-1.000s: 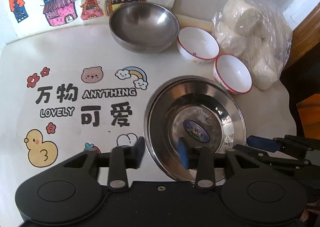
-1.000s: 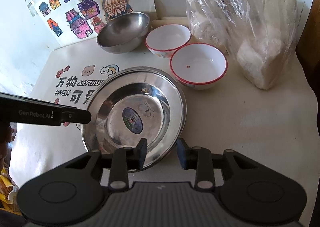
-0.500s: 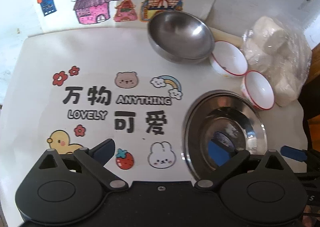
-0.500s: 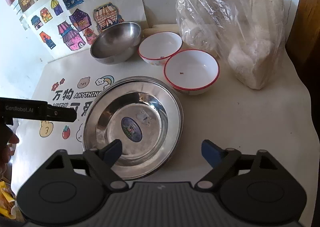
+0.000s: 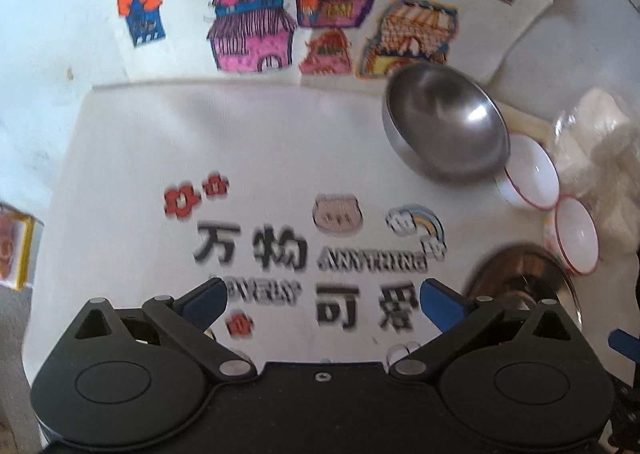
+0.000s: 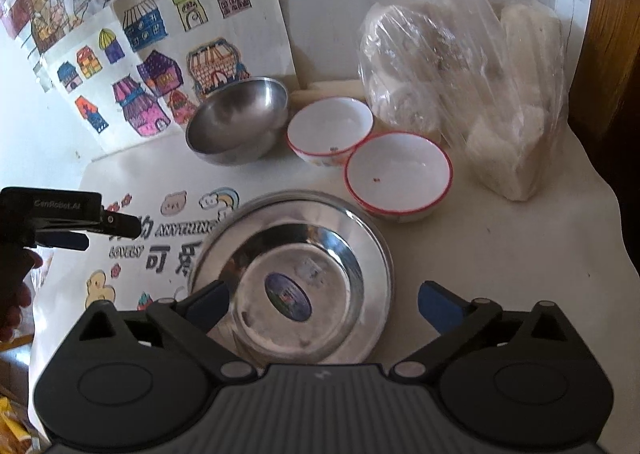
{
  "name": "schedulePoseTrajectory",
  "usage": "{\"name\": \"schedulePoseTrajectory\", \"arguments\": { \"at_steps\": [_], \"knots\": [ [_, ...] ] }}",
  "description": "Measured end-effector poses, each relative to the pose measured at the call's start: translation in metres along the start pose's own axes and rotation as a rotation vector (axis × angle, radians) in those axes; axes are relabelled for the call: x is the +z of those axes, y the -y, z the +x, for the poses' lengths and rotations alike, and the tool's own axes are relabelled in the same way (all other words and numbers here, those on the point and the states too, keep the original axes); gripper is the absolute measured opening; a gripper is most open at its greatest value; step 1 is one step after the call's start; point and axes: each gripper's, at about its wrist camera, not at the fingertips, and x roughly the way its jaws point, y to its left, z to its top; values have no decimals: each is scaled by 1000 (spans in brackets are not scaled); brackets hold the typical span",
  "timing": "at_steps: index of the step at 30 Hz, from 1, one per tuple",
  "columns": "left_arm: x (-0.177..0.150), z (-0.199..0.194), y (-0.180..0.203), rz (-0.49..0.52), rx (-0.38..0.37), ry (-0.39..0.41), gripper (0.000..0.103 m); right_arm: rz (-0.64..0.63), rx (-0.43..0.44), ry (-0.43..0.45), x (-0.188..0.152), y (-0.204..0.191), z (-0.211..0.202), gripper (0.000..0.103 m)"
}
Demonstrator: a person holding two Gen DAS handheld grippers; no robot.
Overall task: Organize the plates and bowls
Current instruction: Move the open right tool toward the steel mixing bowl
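Two steep wrist views, shared tabletop (image 5: 132, 174)

Left wrist view is motion-blurred; the mat lettering (image 5: 304, 254) reads poorly. The steel plate (image 5: 520, 274) is partly hidden behind the gripper body. The plastic bag (image 5: 600, 158) is cut off at the right edge, contents indistinct.

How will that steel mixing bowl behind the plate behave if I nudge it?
The steel mixing bowl already sits tilted on its rounded underside, so it would probably rock rather than slide. Its polished wall looks slippery. It stands close to the nearer white bowl, so a sideways push may knock them together.
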Motion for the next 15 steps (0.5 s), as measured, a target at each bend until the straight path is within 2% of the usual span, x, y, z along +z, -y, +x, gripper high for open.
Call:
{"name": "schedulePoseTrajectory", "arguments": {
  "at_steps": [9,15],
  "knots": [
    [56,17,-4,109,-12,35,102,30,19,40,23,-27,17,103],
    [85,35,-4,159,-26,34,102,49,43,58,50,-42,35,103]
  ]
}}
